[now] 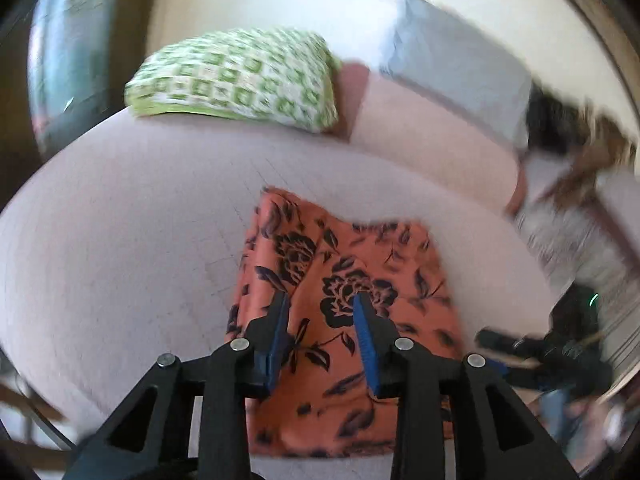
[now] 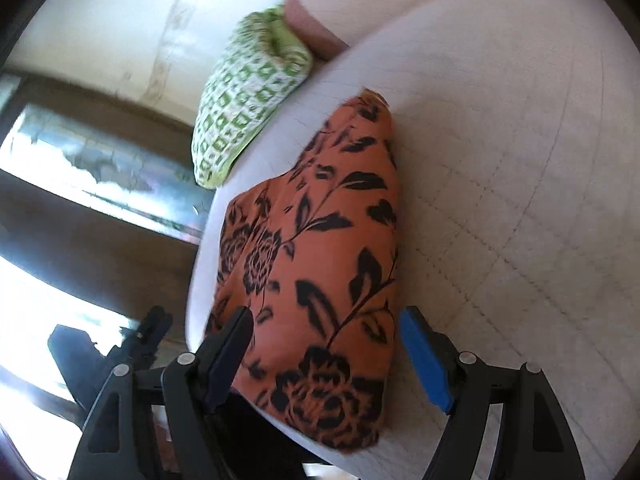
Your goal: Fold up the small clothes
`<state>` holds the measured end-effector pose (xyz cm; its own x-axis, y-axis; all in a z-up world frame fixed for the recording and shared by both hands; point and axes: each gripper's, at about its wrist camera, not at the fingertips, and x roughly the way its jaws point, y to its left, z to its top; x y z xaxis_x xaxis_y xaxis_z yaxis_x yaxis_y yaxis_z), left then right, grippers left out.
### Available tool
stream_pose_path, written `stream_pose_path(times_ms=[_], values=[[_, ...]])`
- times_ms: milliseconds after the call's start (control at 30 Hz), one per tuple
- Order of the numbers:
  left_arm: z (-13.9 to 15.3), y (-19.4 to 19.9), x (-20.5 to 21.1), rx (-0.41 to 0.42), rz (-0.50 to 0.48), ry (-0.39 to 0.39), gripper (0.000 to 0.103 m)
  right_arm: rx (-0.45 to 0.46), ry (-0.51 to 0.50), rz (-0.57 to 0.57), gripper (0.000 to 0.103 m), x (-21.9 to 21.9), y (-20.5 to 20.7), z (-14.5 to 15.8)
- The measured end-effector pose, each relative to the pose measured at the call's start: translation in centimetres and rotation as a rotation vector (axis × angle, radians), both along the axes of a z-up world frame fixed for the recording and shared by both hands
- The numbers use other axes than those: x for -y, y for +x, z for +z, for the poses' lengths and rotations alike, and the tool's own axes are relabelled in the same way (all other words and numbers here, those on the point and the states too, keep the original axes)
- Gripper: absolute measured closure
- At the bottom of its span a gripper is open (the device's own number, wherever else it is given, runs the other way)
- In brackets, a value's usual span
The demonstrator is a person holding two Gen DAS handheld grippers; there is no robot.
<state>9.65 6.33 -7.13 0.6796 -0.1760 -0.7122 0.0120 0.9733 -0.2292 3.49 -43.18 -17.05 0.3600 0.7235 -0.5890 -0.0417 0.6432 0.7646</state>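
Note:
An orange garment with black flower print [image 1: 344, 280] lies folded on the pale quilted bed [image 1: 120, 240]. My left gripper [image 1: 322, 300] is open just above the garment's near half, holding nothing. In the right wrist view the same garment [image 2: 320, 248] lies near the bed's edge [image 2: 500, 160]. My right gripper [image 2: 326, 314] is open, its fingers either side of the garment's near end, gripping nothing. The right gripper also shows in the left wrist view [image 1: 520, 348] at the bed's right edge.
A green and white patterned pillow [image 1: 236, 76] [image 2: 248, 96] lies at the head of the bed. A pink folded blanket [image 1: 432, 140] and a grey cushion [image 1: 460, 60] lie beyond. The floor [image 2: 100, 240] drops off beside the bed's left edge.

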Motion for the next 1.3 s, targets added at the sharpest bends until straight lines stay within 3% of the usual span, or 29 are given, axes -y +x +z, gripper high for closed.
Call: stream_pose_path(times_ms=[33, 67, 100, 167, 200, 267, 300, 333, 367, 400, 433, 533, 600, 700, 767, 800, 933, 1000, 1067, 1133, 1200, 1300], values=[[-1.5, 0.9, 0.3, -0.046, 0.014, 0.061, 0.069, -0.041, 0.045, -0.004, 0.024, 0.0, 0.6, -0.9], [-4.2, 2.2, 0.2, -0.147, 0.036, 0.116, 0.069, -0.071, 0.084, -0.001, 0.024, -0.2, 0.9, -1.6], [-5.5, 2.4, -0.2, -0.190, 0.047, 0.121, 0.071, -0.105, 0.109, 0.004, 0.023, -0.5, 1.1, -2.3], [-6.3, 1.7, -0.7, -0.137, 0.061, 0.144, 0.071, -0.176, 0.119, 0.034, 0.040, -1.6, 1.0, -3.5], [-6.2, 1.4, -0.6, -0.129, 0.051, 0.161, 0.071, -0.162, 0.108, 0.048, 0.062, -2.0, 0.7, -3.1], [-6.4, 1.2, -0.8, -0.124, 0.047, 0.156, 0.071, -0.099, 0.018, 0.063, 0.065, -2.4, -0.1, -1.0], [-6.4, 1.3, -0.9, -0.126, 0.047, 0.146, 0.071, -0.098, 0.009, 0.061, 0.065, -2.4, -0.3, -1.0], [-6.6, 1.5, -1.0, -0.128, 0.051, 0.135, 0.071, -0.118, -0.065, 0.078, 0.066, -2.6, -0.2, -2.0], [-6.6, 1.5, -1.1, -0.130, 0.058, 0.134, 0.071, -0.140, -0.115, 0.099, 0.064, -2.8, -0.1, -3.3], [-6.6, 1.5, -1.1, -0.132, 0.058, 0.137, 0.071, -0.151, -0.077, 0.091, 0.060, -2.6, -0.1, -3.8], [-6.6, 1.5, -1.1, -0.133, 0.057, 0.136, 0.071, -0.165, -0.020, 0.075, 0.047, -2.0, 0.0, -3.5], [-6.5, 1.3, -1.1, -0.131, 0.056, 0.128, 0.071, -0.050, -0.010, 0.049, 0.022, -1.1, 0.5, 0.1], [-6.5, 1.6, -1.1, -0.134, 0.063, 0.128, 0.071, 0.011, -0.026, -0.004, 0.015, -0.3, 2.1, 1.7], [-6.3, 1.5, -1.2, -0.136, 0.067, 0.117, 0.071, -0.062, -0.048, -0.011, 0.015, -0.8, 4.8, -0.2], [-6.4, 1.5, -1.4, -0.139, 0.065, 0.111, 0.070, -0.139, -0.074, 0.088, 0.060, -3.2, 6.2, -2.8], [-6.4, 1.5, -1.5, -0.140, 0.063, 0.106, 0.070, -0.151, -0.076, 0.102, 0.062, -3.7, 6.2, -3.1], [-6.4, 1.8, -1.8, -0.144, 0.052, 0.085, 0.070, -0.018, -0.202, 0.095, 0.067, -5.0, 4.5, 0.0], [-6.4, 1.8, -1.5, -0.142, 0.050, 0.105, 0.070, -0.065, -0.273, 0.118, 0.060, -5.4, 5.0, -1.6], [-6.4, 1.7, -1.8, -0.139, 0.054, 0.089, 0.070, -0.076, -0.226, 0.079, 0.047, -5.1, 5.0, -1.4], [-6.4, 1.7, -1.8, -0.139, 0.052, 0.087, 0.070, -0.017, -0.237, 0.069, 0.025, -5.1, 4.7, 0.5], [-6.4, 1.7, -1.8, -0.139, 0.050, 0.092, 0.070, 0.041, -0.250, 0.029, 0.021, -4.7, 5.3, 1.9], [-6.5, 1.7, -1.8, -0.140, 0.049, 0.087, 0.070, 0.002, -0.209, -0.029, 0.021, -4.6, 7.9, 0.8]])
